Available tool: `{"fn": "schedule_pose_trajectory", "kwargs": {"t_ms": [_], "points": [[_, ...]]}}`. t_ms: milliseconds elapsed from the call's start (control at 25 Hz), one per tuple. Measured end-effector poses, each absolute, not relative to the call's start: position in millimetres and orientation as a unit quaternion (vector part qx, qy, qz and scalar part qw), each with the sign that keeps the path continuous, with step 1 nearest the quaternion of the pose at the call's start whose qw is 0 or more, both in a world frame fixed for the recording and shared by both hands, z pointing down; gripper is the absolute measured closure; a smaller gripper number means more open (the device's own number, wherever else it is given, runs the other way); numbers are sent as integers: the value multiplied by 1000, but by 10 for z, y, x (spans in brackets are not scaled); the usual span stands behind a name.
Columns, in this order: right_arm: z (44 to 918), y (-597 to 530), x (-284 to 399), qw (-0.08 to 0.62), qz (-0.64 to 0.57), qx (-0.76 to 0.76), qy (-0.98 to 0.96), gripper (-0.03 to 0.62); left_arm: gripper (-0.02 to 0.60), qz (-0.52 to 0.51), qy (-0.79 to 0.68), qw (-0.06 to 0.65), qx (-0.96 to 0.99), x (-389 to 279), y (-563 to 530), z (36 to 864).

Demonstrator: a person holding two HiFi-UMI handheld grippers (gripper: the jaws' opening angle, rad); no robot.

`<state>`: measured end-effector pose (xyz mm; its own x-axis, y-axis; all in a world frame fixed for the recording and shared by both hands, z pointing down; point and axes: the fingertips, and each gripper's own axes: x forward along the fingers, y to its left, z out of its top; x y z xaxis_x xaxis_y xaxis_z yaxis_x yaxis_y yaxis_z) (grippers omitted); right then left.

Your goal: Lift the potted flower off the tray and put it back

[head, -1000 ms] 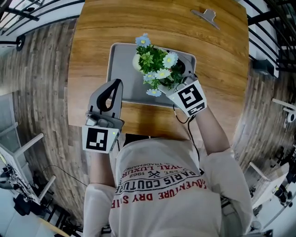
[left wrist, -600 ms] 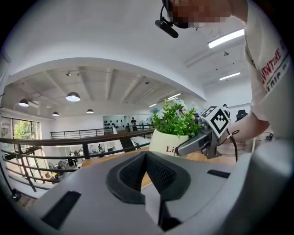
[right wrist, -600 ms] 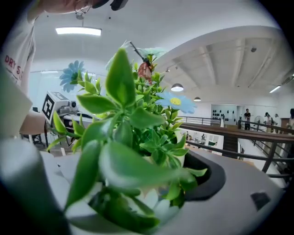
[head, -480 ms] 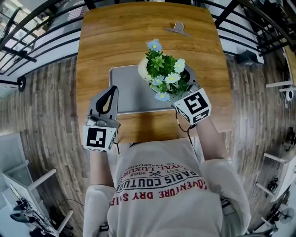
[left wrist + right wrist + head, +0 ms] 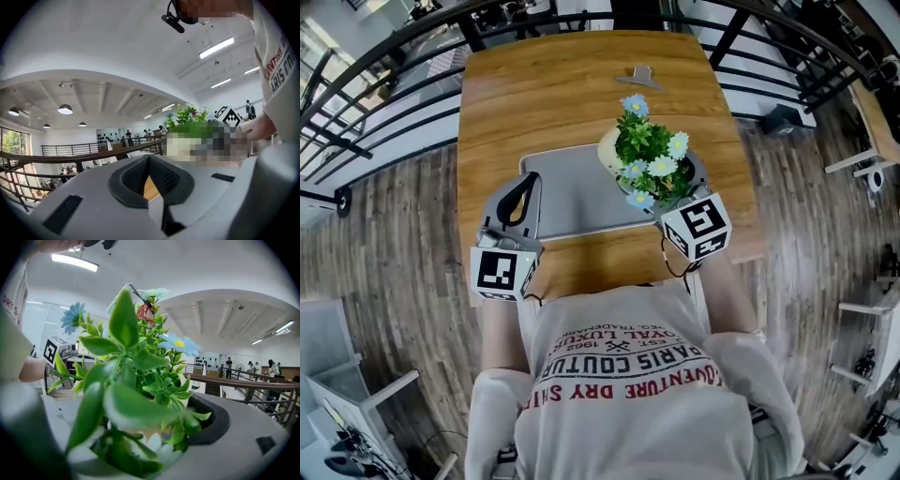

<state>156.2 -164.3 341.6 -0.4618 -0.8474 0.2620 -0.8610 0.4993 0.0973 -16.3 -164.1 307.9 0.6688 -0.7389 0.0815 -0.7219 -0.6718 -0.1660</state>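
The potted flower (image 5: 652,150), blue and white blooms in a white pot, is held in my right gripper (image 5: 664,184), which is shut on the pot. It hangs over the far right corner of the grey tray (image 5: 572,192) and looks raised off it. In the right gripper view its leaves (image 5: 140,380) fill the space between the jaws. My left gripper (image 5: 525,183) is shut on nothing at the tray's left edge, pointing away from me. From the left gripper view the closed jaws (image 5: 150,161) show, with the plant (image 5: 187,117) off to the right.
The tray lies on a wooden table (image 5: 534,103) whose near edge is just in front of the person's body. A small metal clip-like object (image 5: 642,75) lies near the far edge. Black railings (image 5: 384,94) and plank floor surround the table.
The potted flower has risen with my right gripper and now sits over the tray's far right corner. The head view has shifted. My left gripper stays by the tray's left edge.
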Motion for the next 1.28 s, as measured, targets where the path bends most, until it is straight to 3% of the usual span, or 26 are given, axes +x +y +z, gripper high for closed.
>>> {"fn": "schedule_pose_trajectory", "kwargs": {"t_ms": [760,1280], "points": [[3710,-1922,1475,165,44,445,-879,120,569,-57,416,41,-906,-65,-1675,3120],[4814,-2016,1031,236,82,306,-919,120,569,-79,494,-52,-865,-317,-1674,3693]]}}
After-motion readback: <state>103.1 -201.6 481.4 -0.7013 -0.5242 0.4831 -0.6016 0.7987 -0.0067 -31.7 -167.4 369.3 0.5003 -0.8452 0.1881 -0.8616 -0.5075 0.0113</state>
